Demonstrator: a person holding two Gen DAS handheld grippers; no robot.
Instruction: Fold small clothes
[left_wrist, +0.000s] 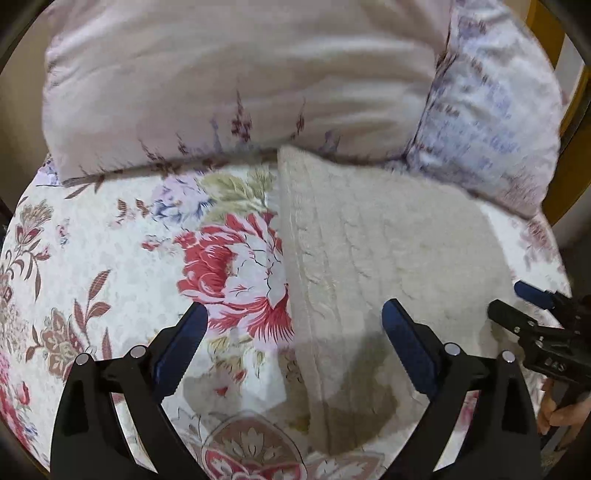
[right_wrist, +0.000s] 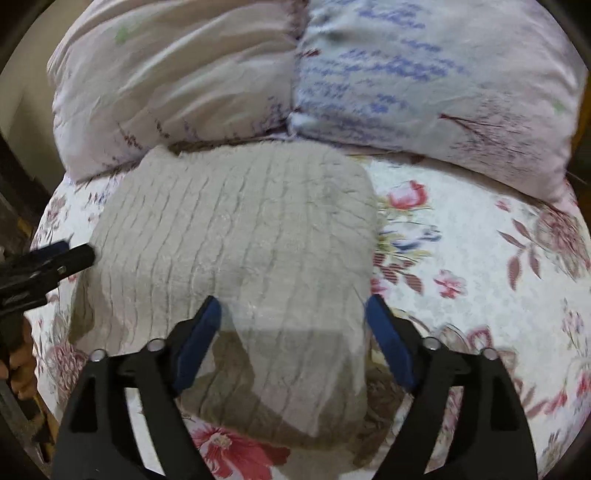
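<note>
A folded cream knit garment (right_wrist: 236, 258) is laid on the flowery bedspread (right_wrist: 480, 266), right in front of the right tongs (right_wrist: 291, 314) and partly between the left tongs (left_wrist: 295, 321) (both spread wide, nothing gripped). Two pillows (right_wrist: 184, 74) are seen beyond.

Cream cable-knit garment (right_wrist: 236, 236) on red-flowered white bedspread (right_wrist: 461, 258).

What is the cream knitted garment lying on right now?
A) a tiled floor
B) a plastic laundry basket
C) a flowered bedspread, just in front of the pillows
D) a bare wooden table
C: the knitted garment lies flat on the flowered bedspread, its far edge up against the pillows.
</note>
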